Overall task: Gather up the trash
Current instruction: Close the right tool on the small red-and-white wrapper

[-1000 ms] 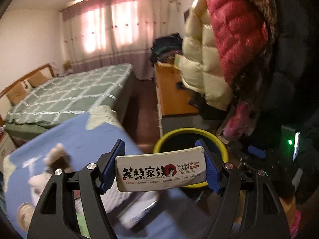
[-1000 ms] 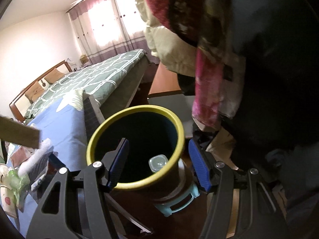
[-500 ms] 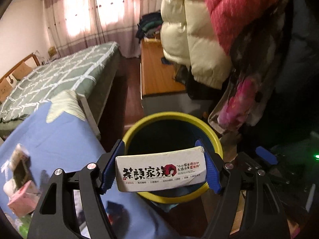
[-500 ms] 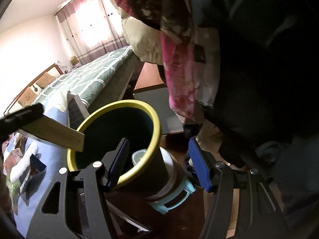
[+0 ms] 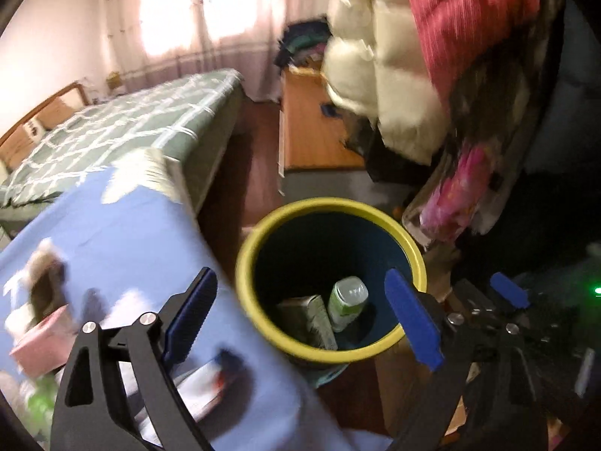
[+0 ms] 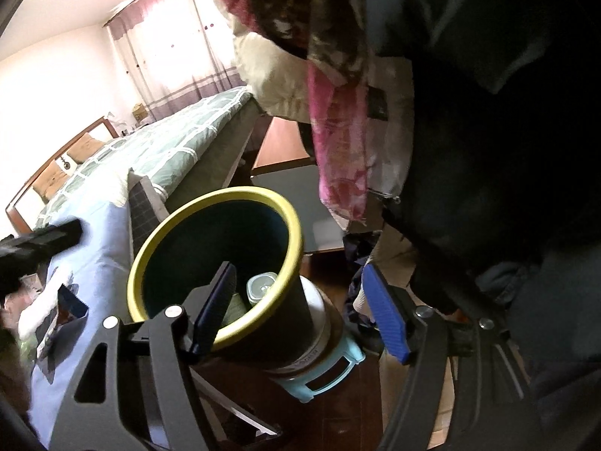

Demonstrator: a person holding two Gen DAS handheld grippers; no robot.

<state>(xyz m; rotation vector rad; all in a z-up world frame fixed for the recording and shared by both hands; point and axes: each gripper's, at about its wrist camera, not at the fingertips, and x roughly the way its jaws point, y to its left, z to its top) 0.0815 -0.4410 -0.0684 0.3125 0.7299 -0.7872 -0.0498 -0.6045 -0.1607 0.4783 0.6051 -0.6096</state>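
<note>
Trash bin, one of it, sat on the floor just past my left gripper, whose two blue-padded fingers stood spread wide with nothing between them. I counted two things inside the bin: a flat printed carton leaning against the near wall, and beside it a small bottle with a green label, standing tilted on the dark bottom. The bin had a yellow rim and a dark blue inside.

My right gripper was parted too, holding nothing; its left finger crossed in front of the bin's rim in that view, and the bottle's cap showed just behind it. From that side the bin seemed to rest in a light blue holder at its base. A dark blurred bar reached in from the left edge of that view; I could not tell what it was.

To the left of the bin lay a table with a blue cloth, carrying a pink box and blurred litter I could not count. Hanging coats crowded the right: one cream puffer jacket, one red jacket, one pink patterned garment. Farther off stood one bed with a green checked cover, a wooden bench, and curtains over a bright window.
</note>
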